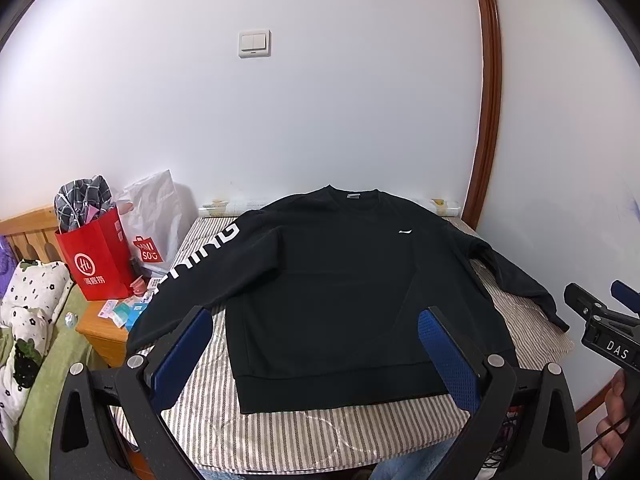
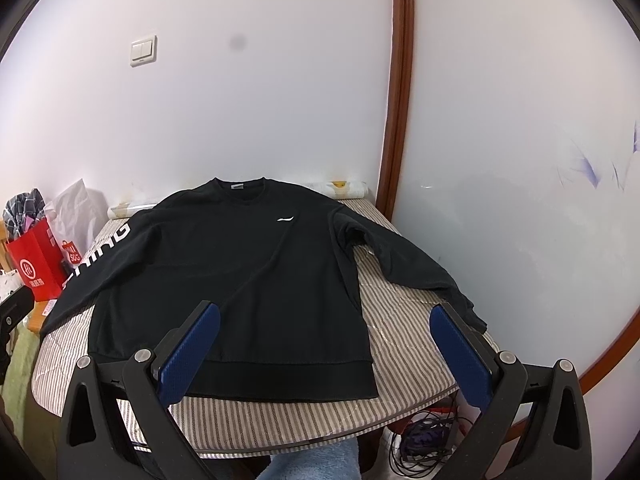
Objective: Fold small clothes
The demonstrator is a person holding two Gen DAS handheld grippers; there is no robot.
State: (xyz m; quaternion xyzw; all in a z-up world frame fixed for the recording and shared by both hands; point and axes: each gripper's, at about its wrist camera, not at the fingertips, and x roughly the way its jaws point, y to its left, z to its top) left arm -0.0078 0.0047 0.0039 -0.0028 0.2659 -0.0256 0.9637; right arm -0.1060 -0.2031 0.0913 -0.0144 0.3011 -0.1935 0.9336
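Lying flat, front up, the black long-sleeved sweatshirt [image 1: 332, 292] covers the middle of the striped-cloth counter [image 1: 208, 412], collar at twelve o'clock. Both the left tongs [image 1: 316, 356] and right tongs [image 2: 326, 350] hover released, holding nothing. The lettered sleeve [image 1: 188, 272] overhangs the counter's nine o'clock edge, so a careless pull could probably drag the garment off. Bare striped margin at six o'clock offers working room; the three o'clock wall [image 2: 520, 200] crowds the plain sleeve [image 2: 412, 264].

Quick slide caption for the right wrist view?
Open right gripper above black sweatshirt spread flat on striped table.
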